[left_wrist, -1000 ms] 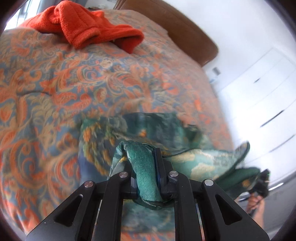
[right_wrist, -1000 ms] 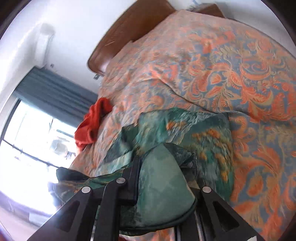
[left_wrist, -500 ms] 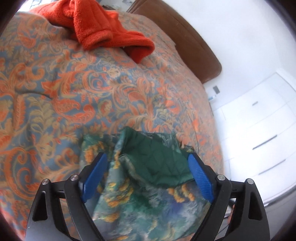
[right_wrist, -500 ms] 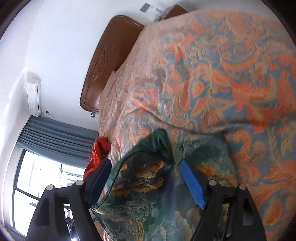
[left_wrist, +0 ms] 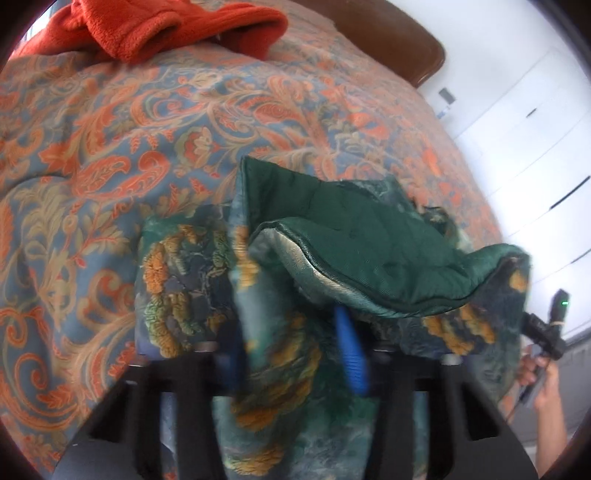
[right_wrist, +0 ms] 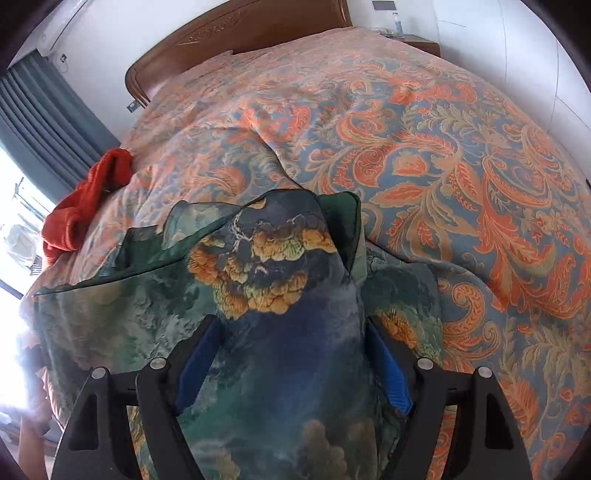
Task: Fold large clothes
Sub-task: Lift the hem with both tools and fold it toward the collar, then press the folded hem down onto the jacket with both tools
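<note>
A bed (right_wrist: 461, 155) with an orange and blue paisley cover, a brown wooden headboard (right_wrist: 236, 33) and white walls. An orange towel (left_wrist: 166, 26) lies near the pillows. A green floral quilted garment (right_wrist: 258, 258) sits bunched on the bed. The left gripper (left_wrist: 295, 350), angled down, has its jaws clamped on a fold; the right gripper (right_wrist: 291, 354) jaws stand apart around the cloth

I see a bed (right_wrist: 424, 155) with a wooden headboard (right_wrist: 236, 33), covered by an orange and blue paisley quilt (left_wrist: 140, 147). On it lie a green flowered garment (right_wrist: 258, 258) near me and a crumpled orange fleece (left_wrist: 166, 26) farther off.
</note>
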### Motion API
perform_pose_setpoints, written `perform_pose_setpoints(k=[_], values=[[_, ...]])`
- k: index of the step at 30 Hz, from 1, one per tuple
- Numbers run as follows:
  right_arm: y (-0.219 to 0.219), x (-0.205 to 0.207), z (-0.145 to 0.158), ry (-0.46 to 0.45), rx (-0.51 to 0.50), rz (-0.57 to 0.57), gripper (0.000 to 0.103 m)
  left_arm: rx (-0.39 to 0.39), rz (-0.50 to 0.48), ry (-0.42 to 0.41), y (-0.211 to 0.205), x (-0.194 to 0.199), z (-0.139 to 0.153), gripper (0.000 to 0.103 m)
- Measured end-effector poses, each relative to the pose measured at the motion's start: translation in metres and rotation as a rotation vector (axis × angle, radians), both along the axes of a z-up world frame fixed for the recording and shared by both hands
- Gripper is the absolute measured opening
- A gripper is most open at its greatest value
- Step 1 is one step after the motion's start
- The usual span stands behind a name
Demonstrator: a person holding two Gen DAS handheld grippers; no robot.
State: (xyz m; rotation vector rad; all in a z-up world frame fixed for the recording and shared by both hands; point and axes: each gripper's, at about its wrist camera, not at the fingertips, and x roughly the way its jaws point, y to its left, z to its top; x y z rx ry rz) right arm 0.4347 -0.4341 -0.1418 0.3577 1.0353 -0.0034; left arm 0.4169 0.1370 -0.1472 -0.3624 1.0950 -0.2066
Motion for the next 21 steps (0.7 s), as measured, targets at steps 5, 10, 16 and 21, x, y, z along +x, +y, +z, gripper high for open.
perform_pose_setpoints(k=[5,10,16,21], values=[[0.022,0.0,0.015,-0.011,-0.225,0.019,0.013,0.117,0.041,-0.102,-0.001,-0.006,0.029,0.007],[0.045,-0.014,0.074,-0.222,-0.437,0.032,0.012,0.117,0.11,-0.286,0.001,-0.001,0.07,0.007],[0.054,0.015,0.085,-0.347,-0.514,-0.064,0.012,0.347,0.161,-0.3,-0.025,0.047,0.018,0.008],[0.032,0.048,-0.02,-0.142,-0.518,-0.07,0.012,0.371,0.138,-0.224,-0.022,0.059,-0.056,0.015]])
